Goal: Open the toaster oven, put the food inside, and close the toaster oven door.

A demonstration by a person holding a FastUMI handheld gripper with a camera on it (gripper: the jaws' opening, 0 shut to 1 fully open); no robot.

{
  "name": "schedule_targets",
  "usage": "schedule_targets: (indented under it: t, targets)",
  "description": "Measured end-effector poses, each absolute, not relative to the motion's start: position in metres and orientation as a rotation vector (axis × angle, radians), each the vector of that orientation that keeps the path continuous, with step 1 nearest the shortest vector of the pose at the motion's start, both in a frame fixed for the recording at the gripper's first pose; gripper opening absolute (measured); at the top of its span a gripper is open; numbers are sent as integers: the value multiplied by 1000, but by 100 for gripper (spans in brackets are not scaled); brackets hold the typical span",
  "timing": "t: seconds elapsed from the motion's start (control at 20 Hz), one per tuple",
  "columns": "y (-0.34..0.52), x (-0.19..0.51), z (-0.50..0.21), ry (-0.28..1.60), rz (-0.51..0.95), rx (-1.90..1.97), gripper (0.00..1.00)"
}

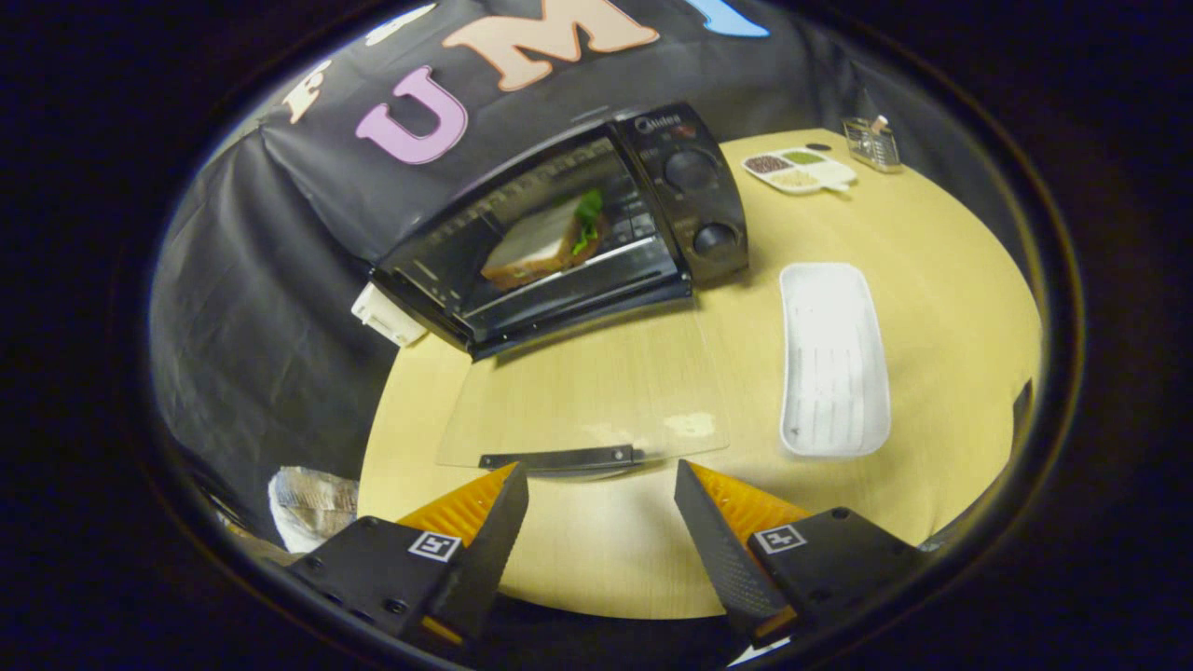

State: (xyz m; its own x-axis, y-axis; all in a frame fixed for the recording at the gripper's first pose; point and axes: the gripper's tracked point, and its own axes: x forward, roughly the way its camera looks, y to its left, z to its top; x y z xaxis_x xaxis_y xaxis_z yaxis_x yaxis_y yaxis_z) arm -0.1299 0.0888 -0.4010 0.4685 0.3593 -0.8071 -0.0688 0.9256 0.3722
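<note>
one toaster oven [578,224], one sandwich [545,244], one white tray [832,359], one sectioned dish [800,171]

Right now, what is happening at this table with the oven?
The toaster oven has its glass door folded down flat on the table, and a sandwich already sits inside. The gripper is open, empty, fingers just short of the door handle. The white tray beside it is empty. Closing remains.

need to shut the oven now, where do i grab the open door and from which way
Take the dark handle bar along the free front edge of the glass door, which lies folded down flat. The open gripper is just short of it, so go straight ahead, one finger over and one under the bar, then lift toward the toaster oven.
</note>
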Motion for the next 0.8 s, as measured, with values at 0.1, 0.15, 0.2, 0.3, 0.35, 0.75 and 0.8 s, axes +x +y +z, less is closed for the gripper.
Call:
schedule_targets:
  t: [0.1,0.15,0.2,0.3,0.35,0.75,0.8]
  targets:
    - [93,-129,-413,1068,293,314,98]
    - [94,-128,-418,1075,305,313,98]
    - [92,-127,-425,1086,311,305,98]
    - [92,-120,-431,1091,316,299,98]
    - [94,-115,-426,1085,320,317,98]
    - [105,-77,-362,941,289,427,98]
    - [103,-66,-352,906,274,433,98]
